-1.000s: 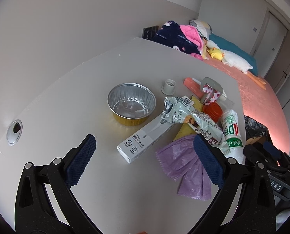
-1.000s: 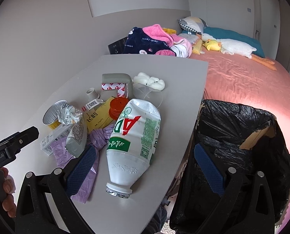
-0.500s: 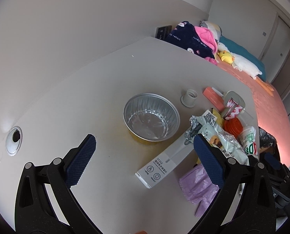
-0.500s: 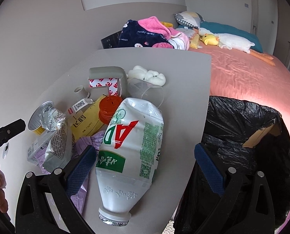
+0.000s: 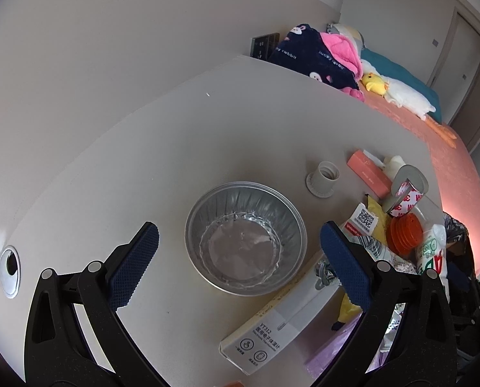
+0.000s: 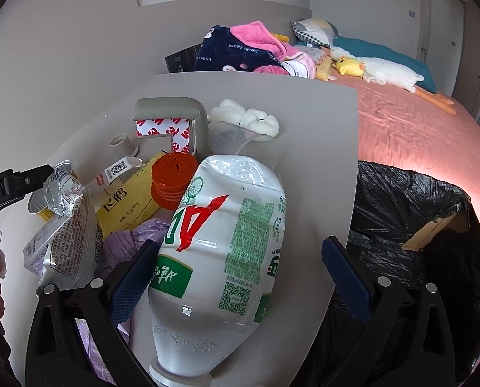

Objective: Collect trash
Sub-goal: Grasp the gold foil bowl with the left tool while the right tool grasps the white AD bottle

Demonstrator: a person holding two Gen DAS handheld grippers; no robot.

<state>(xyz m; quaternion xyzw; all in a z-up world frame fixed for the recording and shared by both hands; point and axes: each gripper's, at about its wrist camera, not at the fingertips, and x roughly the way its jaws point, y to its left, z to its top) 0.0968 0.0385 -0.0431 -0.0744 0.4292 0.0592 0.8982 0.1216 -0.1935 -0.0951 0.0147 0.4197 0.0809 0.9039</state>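
two grippers hang over a grey table (image 5: 117,167) strewn with trash, both spread wide with nothing between their pads. from the left wrist view, at far left a round cable hole (image 5: 10,271) sits in the tabletop. the left gripper (image 5: 238,259) is above a foil bowl (image 5: 245,238), which lies between its blue pads without touching either. right of the bowl, a white thermometer box (image 5: 273,335) lies flat, and beyond it stand a small grey cap (image 5: 323,178) and a pink box (image 5: 368,176). further right come an orange lid stack (image 5: 405,233) and a yellow packet (image 5: 377,222).

in the right wrist view, a silver snack wrapper (image 6: 72,235) and purple plastic bag (image 6: 123,242) lie at left, next to the yellow packet (image 6: 127,203) and orange lids (image 6: 173,180). the right gripper (image 6: 240,271) straddles a crushed white plastic bottle (image 6: 223,254) lying flat, neck toward the camera; its left pad is close beside the bottle, though contact cannot be told, and the right pad is well clear, past the table edge. at far right a black trash bag (image 6: 410,213) stands open beside the table, in front of a pink bed (image 6: 407,129).
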